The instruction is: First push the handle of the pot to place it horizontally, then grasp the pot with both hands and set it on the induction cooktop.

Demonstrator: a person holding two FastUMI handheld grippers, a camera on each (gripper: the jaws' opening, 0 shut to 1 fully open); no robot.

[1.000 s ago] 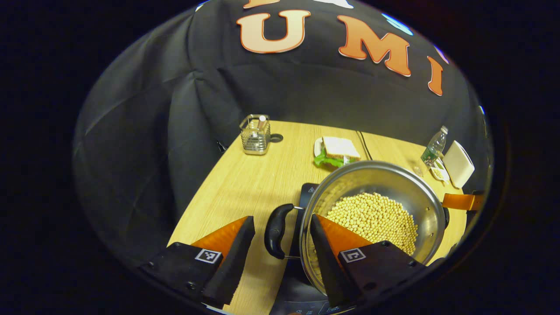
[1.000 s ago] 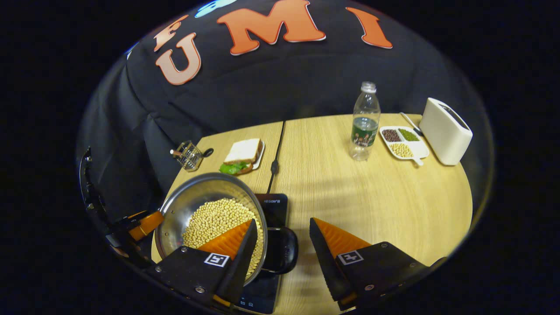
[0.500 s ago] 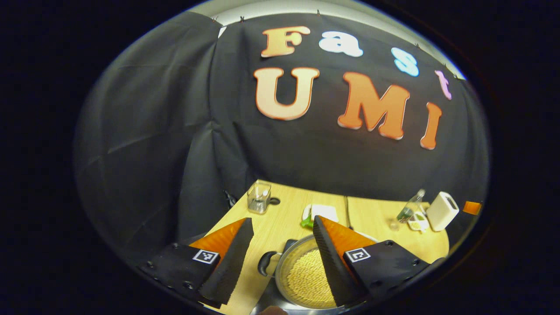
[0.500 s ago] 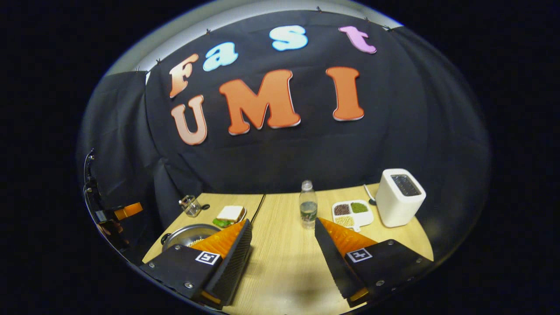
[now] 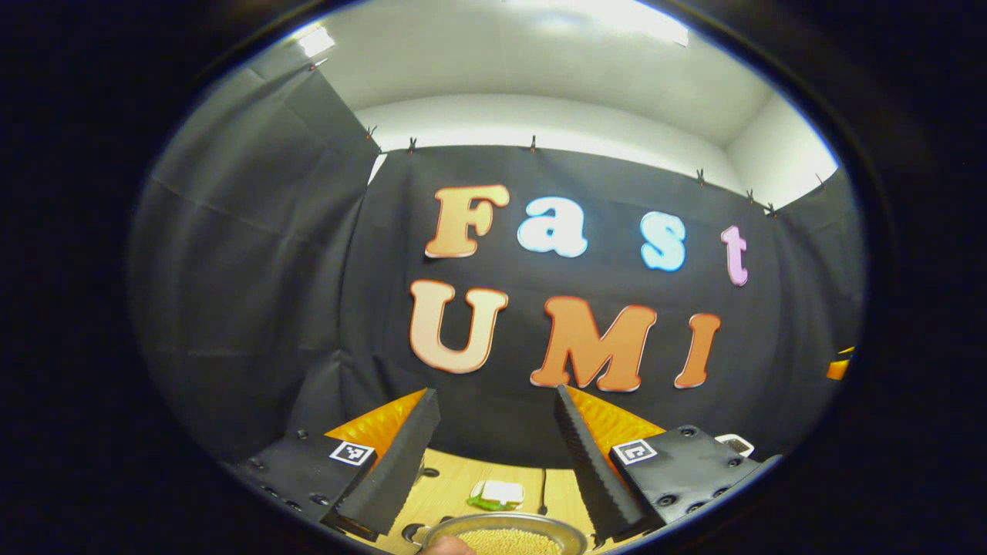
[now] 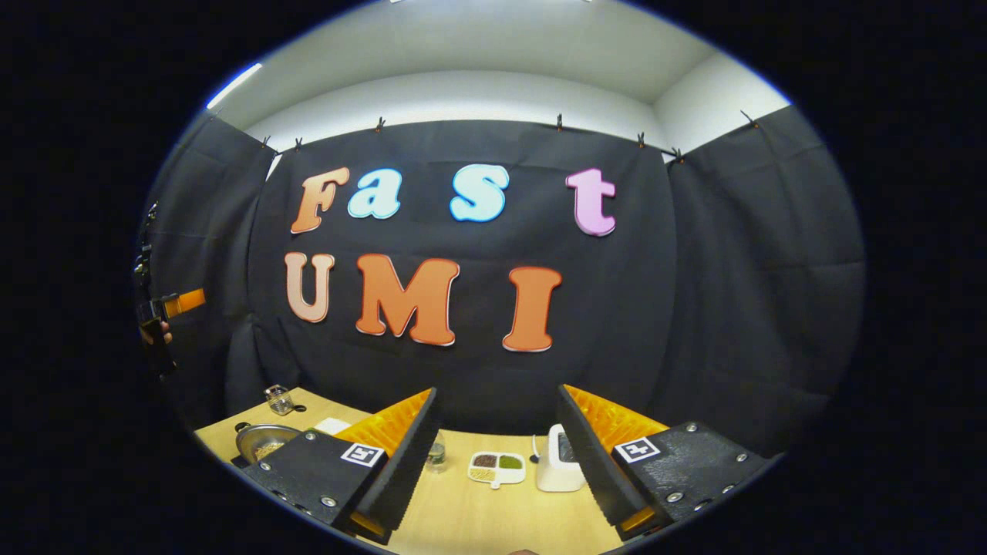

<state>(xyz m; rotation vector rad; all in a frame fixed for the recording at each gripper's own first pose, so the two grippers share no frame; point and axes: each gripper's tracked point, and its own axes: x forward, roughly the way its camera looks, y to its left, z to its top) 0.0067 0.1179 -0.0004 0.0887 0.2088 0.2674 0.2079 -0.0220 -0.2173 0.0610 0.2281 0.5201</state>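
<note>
Above the pot (image 5: 505, 539) of beans, the left gripper (image 5: 493, 455) hung released, grasping nothing; right of the pot, the right gripper (image 6: 497, 455) gaped likewise.

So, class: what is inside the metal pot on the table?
The pot holds a layer of small pale beans. Its bottom is covered by them, and its near part is cut off in the left gripper view.
</note>
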